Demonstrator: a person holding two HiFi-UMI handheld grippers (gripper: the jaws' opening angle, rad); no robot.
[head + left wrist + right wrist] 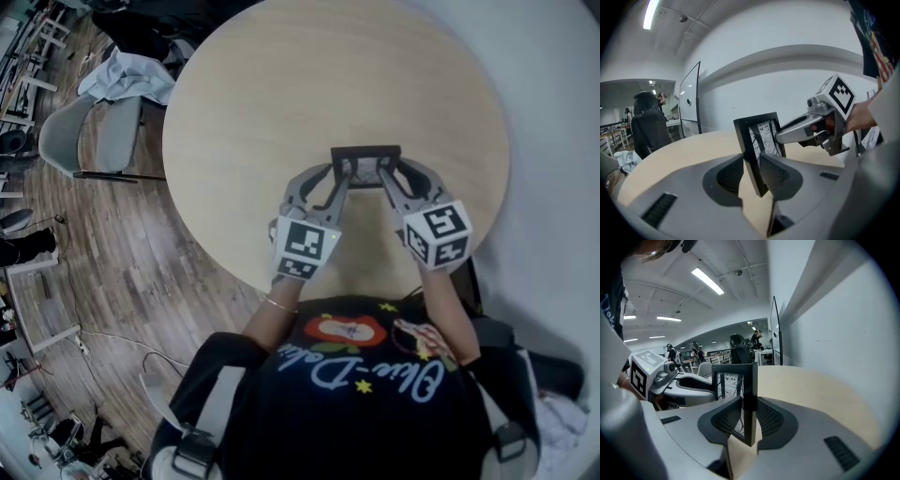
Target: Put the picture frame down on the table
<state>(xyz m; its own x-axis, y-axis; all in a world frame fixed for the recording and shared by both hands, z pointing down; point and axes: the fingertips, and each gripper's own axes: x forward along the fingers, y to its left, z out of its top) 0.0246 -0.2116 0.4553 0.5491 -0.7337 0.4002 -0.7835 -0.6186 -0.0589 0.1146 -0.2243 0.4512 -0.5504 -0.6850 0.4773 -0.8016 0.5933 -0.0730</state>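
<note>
A small black picture frame with a black-and-white print is held upright over the round wooden table. My left gripper is shut on the picture frame's left edge. My right gripper is shut on the picture frame's right edge. In the left gripper view the right gripper reaches in from the right onto the frame. In the right gripper view the left gripper shows at the left behind the frame. Whether the frame's bottom touches the table I cannot tell.
The table's near edge runs just in front of the person's body. A grey chair and a heap of cloth stand on the wood floor to the left. A white wall rises on the right.
</note>
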